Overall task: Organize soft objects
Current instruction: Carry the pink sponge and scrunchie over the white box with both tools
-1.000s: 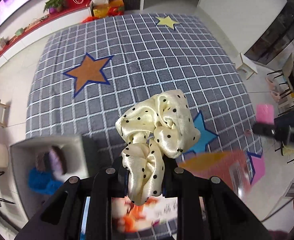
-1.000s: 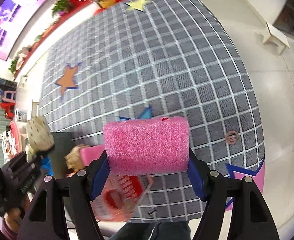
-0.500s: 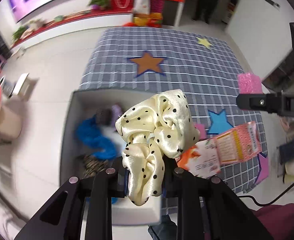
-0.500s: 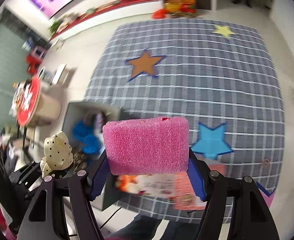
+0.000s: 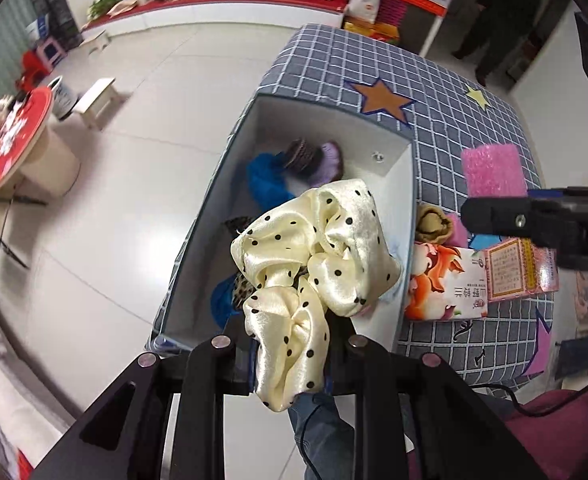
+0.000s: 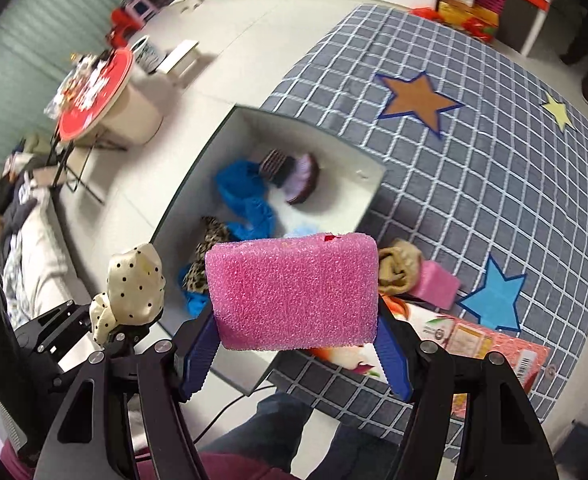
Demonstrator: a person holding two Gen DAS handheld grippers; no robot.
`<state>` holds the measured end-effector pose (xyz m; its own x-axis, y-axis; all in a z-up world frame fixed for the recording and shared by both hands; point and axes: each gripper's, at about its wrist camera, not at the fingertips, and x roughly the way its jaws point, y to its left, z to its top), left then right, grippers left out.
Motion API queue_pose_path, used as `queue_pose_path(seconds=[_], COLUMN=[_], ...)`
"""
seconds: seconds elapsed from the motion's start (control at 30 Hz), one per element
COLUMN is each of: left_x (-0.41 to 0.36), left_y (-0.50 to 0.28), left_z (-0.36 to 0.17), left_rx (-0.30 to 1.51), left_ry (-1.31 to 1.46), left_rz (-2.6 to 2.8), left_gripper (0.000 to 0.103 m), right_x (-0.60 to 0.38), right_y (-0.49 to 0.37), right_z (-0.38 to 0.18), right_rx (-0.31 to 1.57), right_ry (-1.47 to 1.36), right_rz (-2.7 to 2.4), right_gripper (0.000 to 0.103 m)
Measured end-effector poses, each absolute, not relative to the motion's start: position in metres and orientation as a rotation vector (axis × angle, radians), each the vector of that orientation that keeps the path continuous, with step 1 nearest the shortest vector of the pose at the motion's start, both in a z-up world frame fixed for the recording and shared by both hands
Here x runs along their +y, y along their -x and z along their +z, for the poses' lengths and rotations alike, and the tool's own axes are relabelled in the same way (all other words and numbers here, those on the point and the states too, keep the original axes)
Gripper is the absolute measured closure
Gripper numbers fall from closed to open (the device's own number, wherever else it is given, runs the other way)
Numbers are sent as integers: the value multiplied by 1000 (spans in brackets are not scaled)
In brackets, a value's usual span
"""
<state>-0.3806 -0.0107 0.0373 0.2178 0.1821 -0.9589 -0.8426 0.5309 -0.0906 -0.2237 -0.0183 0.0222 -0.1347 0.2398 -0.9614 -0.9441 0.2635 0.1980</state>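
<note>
Left wrist view: my left gripper [image 5: 289,344] pinches the cream dotted scrunchie [image 5: 314,268], white box [image 5: 408,216] directly beyond. Right gripper [image 6: 294,344] clamps the pink sponge [image 6: 291,292], box far-left. Left hand nearer.

Checked grey tablecloth [image 6: 494,184] under white box [image 6: 368,196], tan cloth [image 6: 398,268], pink block [image 6: 434,286], printed packets [image 6: 474,340].

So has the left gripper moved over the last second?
Yes. The left gripper, shut on the cream scrunchie, has swung from above the checked cloth toward the white box; the box now lies directly beneath the scrunchie.
</note>
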Motion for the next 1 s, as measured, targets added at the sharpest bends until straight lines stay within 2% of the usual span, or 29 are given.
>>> queue_pose_path(seconds=[0.47,1.0], left_x=[3,8], left_y=[395,374], left_z=[25,14], left_rx=[1114,1181], left_ry=[805,746], left_rz=[802,736], left_gripper=[78,78], right_x=[-14,-4], right_y=[226,225], right_z=[7,-3], right_rx=[1332,1355], right_ry=[781,785], right_rz=[1166,1156], right_gripper=[32,32])
